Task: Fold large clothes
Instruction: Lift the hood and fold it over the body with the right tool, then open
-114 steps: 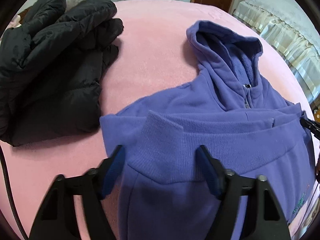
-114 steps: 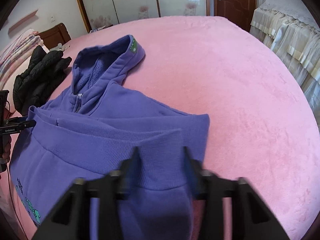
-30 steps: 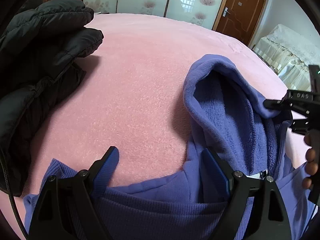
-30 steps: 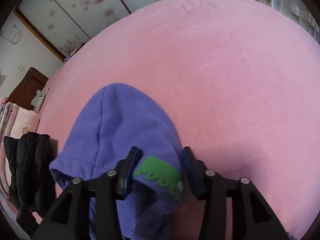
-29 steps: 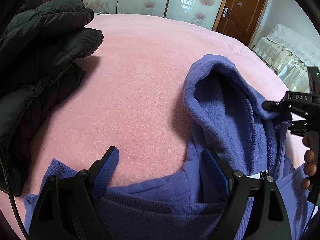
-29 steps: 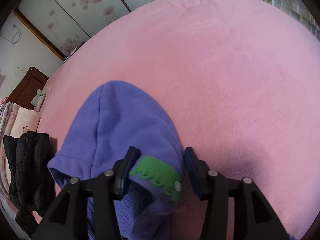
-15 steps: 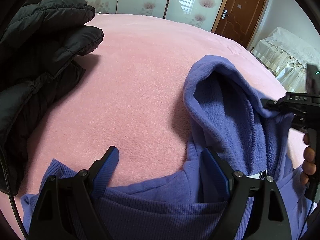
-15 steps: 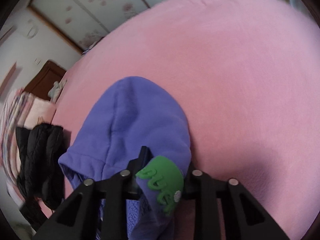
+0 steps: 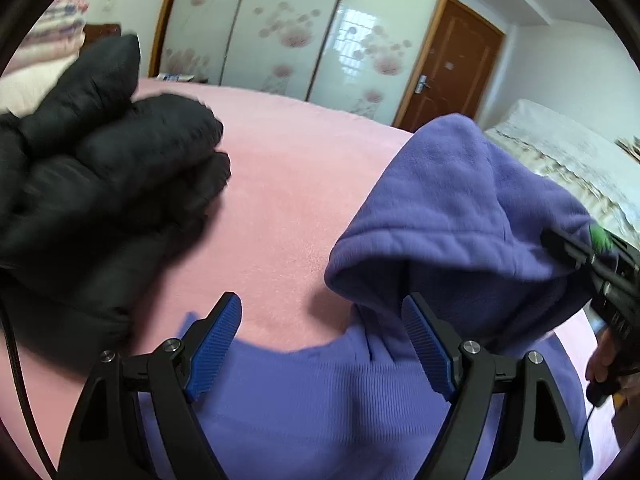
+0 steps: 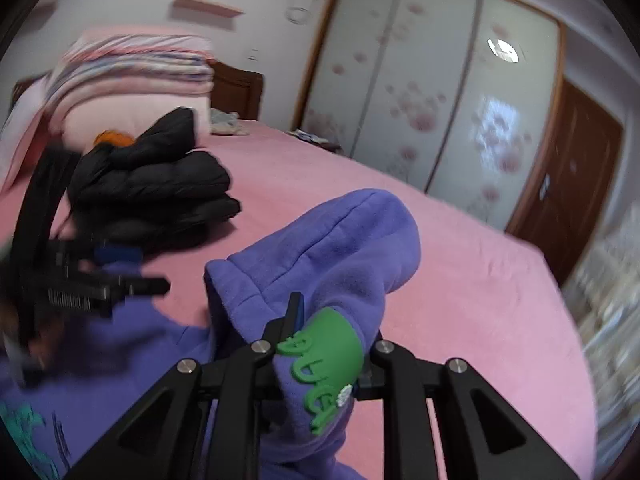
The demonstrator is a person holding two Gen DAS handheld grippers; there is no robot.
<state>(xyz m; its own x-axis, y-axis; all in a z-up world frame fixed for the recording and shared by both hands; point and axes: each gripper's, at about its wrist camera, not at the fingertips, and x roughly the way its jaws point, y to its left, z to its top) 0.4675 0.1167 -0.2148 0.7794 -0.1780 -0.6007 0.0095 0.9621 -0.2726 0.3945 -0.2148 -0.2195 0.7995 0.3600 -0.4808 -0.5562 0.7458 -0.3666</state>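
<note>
Blue-padded left gripper [image 9: 322, 326]: jaws wide, nothing between them, poised over the purple hoodie [image 9: 360, 408] at its neckline. Right gripper [image 10: 332, 332]: clamped on the hood [image 10: 332, 248] at the green patch [image 10: 328, 352]; its fingertips are buried in fabric. Hoodie lies on the pink bedspread [image 9: 280, 184], lower half cut off. Black jacket [image 9: 92, 184] blurred, apart at left.

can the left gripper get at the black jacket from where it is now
Probably yes. The left gripper is open, and only bare pink bedspread lies between it and the black jacket to its left; the purple hoodie sits on the other side.
</note>
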